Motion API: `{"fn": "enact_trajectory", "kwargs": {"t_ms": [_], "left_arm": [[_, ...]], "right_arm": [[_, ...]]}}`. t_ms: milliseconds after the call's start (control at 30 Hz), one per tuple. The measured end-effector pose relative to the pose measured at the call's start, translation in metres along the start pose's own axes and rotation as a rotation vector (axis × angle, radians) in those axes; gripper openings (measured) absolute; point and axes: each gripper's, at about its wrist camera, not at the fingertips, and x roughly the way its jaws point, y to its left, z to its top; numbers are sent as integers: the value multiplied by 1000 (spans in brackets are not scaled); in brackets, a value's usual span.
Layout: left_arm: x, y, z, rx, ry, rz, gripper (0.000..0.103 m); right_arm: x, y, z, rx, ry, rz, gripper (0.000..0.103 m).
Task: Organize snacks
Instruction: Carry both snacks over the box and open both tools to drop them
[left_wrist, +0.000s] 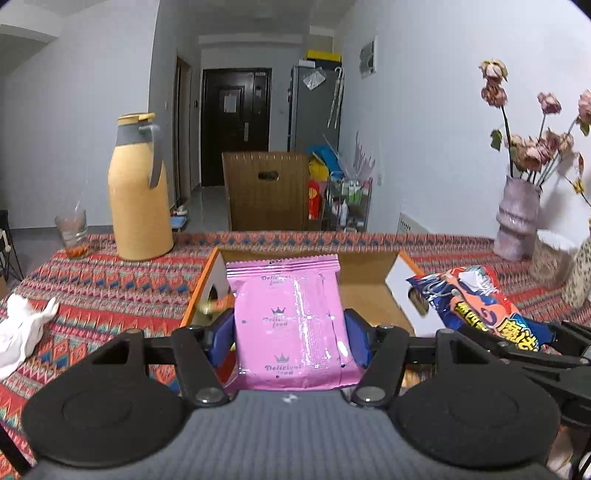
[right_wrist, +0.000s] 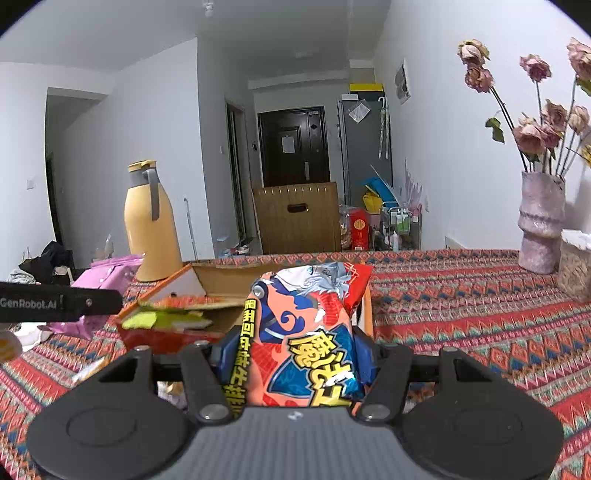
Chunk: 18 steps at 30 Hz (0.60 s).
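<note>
Left tongs (left_wrist: 290, 334) pinching pink snack packet (left_wrist: 291, 325) upright, long axis running forward along the fingers; right tongs (right_wrist: 299, 354) likewise clamped on red-and-blue snack bag (right_wrist: 306, 332). Straight ahead of and below both, open cardboard box (left_wrist: 369, 266) on patterned tabletop (left_wrist: 110, 288), each packet raised just short of it. Neither noticeably nearer, probably; small glass (left_wrist: 72, 229) well off left.

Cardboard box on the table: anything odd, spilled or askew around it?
Nothing spilled. The cardboard box stands open with flaps splayed; in the right wrist view, packets lie jumbled at its left edge. The pink packet and orange packet are held squarely.
</note>
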Motion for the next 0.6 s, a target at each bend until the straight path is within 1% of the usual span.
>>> {"fn": "enact_trajectory", "kwargs": {"t_ms": [133, 367, 500, 600], "left_arm": [[22, -1, 15, -6, -24, -1, 63], [70, -1, 33, -11, -33, 22, 63], [95, 2, 30, 4, -51, 60, 63], [106, 9, 22, 6, -48, 65, 63]], "right_arm": [[25, 1, 20, -5, -11, -6, 59], [73, 1, 44, 5, -7, -10, 59], [100, -1, 49, 21, -3, -15, 59], [112, -6, 45, 47, -10, -15, 59]]}}
